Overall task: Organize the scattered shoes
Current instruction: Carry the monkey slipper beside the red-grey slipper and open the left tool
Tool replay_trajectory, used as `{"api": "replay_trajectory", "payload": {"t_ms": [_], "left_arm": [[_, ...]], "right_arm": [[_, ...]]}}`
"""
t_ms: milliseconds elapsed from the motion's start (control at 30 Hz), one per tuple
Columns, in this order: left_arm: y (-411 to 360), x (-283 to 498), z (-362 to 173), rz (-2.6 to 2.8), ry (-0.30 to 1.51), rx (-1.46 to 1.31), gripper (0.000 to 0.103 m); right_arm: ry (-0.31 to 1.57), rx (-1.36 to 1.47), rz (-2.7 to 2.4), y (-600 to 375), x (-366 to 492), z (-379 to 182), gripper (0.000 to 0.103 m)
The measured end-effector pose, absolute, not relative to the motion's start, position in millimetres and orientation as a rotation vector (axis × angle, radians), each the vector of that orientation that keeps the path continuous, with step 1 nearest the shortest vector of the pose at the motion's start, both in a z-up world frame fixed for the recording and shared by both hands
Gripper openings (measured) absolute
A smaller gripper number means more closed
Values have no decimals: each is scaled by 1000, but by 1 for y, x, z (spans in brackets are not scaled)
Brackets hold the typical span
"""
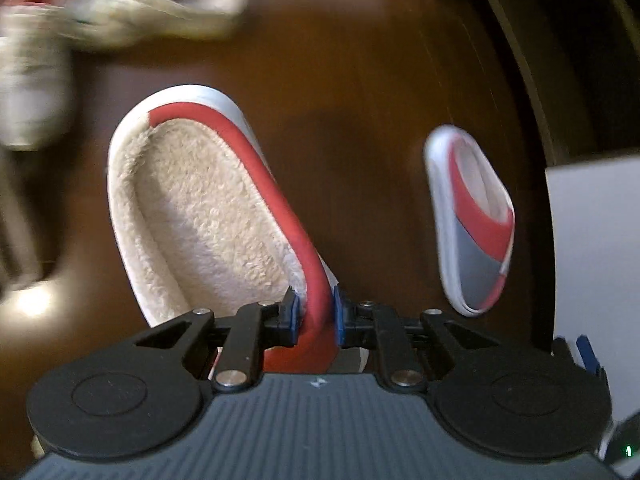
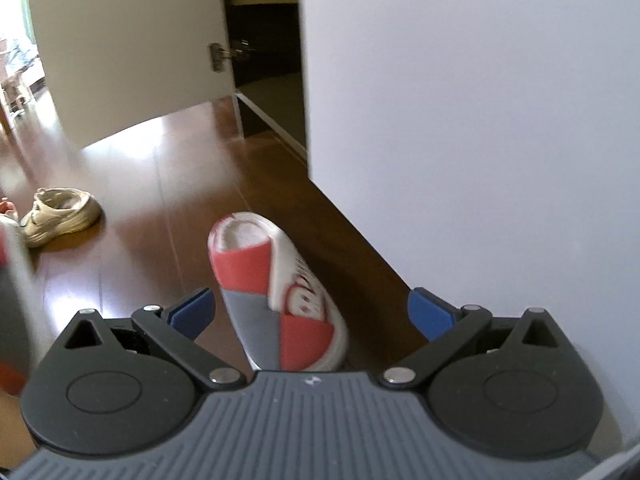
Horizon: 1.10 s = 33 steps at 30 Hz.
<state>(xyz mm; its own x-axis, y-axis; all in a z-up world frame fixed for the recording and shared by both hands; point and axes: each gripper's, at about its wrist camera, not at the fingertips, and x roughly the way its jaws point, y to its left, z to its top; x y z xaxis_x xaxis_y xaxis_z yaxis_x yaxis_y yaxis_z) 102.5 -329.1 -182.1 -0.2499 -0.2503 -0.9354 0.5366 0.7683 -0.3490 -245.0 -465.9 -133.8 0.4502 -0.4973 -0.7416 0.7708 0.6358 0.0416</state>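
Gripping a slipper by its rim

Clamped between the blue pads (image 1: 294, 312) of the left gripper (image 1: 316, 312) is the red rim of a slipper (image 1: 200, 216) with a fleecy cream lining, its jaws nearly together on the fabric. The second slipper (image 2: 280, 296), red, grey and white, lies on the wooden floor (image 2: 168, 184) just beside a white wall (image 2: 480, 120). It sits in front of the right gripper (image 2: 312, 312), whose jaws stand wide apart and touch nothing. A beige sneaker (image 2: 60, 216) lies further off on the floor, well apart from the slippers. More shoes beside it are too blurred to make out. A white door (image 2: 132, 40) stands open beyond.
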Motion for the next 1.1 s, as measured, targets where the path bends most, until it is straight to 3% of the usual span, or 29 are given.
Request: {"api": "replay_trajectory", "payload": {"t_ms": [100,167,300,367,433,667,867,1033,1100], "left_arm": [[-371,81,-214,-797,1683,315,35],[-384,74,-215,-837,1638,360,36],[-372,89,-179,-908,1636,308,41],[-354,100,-150,-934,1572,276,56],[-334,109,-124,-926,1501,282,60],[-244,102,-81,-828,1453,500,60],[-194,84,-71,-785,1448,516,60],[-184,83,-72,-789,1424,489,60],[-183,86,-72,-794,1423,488,60]], "right_arm": [[770,485,-827,-464,-255,-142,102],[779,512,-810,-460,-255,-148,102],[798,507,-696,-443,-242,-158,102],[823,483,-613,-430,-223,-167,102],[831,463,-546,-418,-206,-172,102],[887,365,-340,-363,-132,-204,102],[943,265,-372,-333,-85,-232,102],[1019,176,-376,-341,-76,-249,83],[1023,171,-388,-358,-82,-249,82]]}}
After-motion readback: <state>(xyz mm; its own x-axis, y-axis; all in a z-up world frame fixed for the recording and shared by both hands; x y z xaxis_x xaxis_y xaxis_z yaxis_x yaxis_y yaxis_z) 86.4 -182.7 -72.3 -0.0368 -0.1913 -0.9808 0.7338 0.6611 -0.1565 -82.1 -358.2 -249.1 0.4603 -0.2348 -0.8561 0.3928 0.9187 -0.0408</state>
